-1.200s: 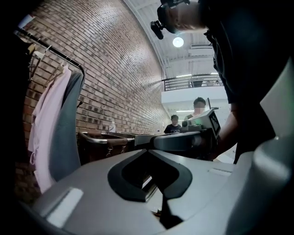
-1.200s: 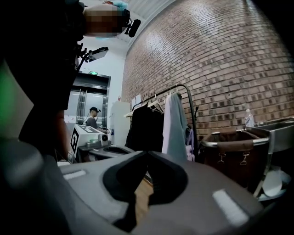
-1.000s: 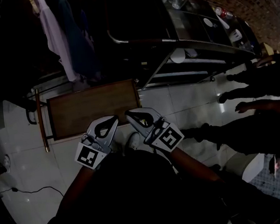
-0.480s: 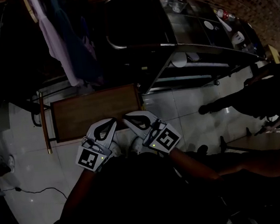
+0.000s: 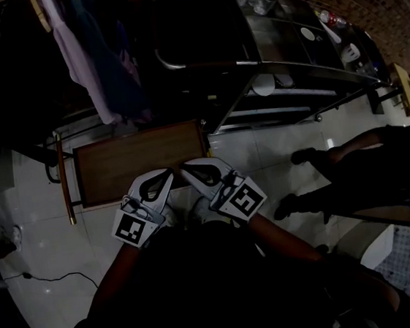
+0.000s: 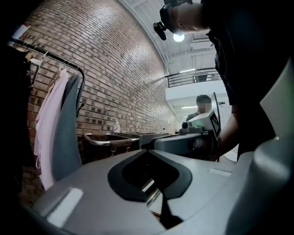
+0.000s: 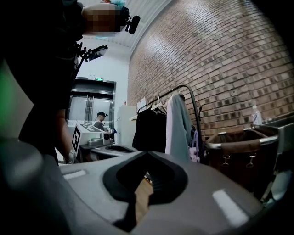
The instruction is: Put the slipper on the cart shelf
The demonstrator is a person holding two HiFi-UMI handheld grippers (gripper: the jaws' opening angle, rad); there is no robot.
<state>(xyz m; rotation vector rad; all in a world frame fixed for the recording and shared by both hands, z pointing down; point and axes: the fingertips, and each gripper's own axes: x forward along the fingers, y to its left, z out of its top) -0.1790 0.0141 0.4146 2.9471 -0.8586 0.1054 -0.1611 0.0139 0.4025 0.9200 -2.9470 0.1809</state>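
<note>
In the head view my left gripper [image 5: 168, 172] and right gripper [image 5: 185, 168] are held side by side close to my body, both shut and empty, tips nearly touching. They point at a low wooden platform cart [image 5: 138, 160] on the white tiled floor. Behind it stands a steel cart with shelves [image 5: 285, 91]. I cannot make out a slipper in the dim picture. The left gripper view shows its jaws [image 6: 148, 150] closed on nothing, with the right gripper [image 6: 202, 128] beside them. In the right gripper view the jaws [image 7: 147, 152] are likewise closed and empty.
A clothes rack with hanging garments [image 5: 82, 56] stands at the back left, also seen as hanging garments [image 7: 177, 124]. A bin with a brown rim [image 5: 197, 28] sits by the steel cart. A person's legs [image 5: 337, 159] cross the floor at right. A cable [image 5: 49, 280] lies at the left.
Both grippers have stayed in place, shut. The person's legs at the right have shifted as they walk past.
</note>
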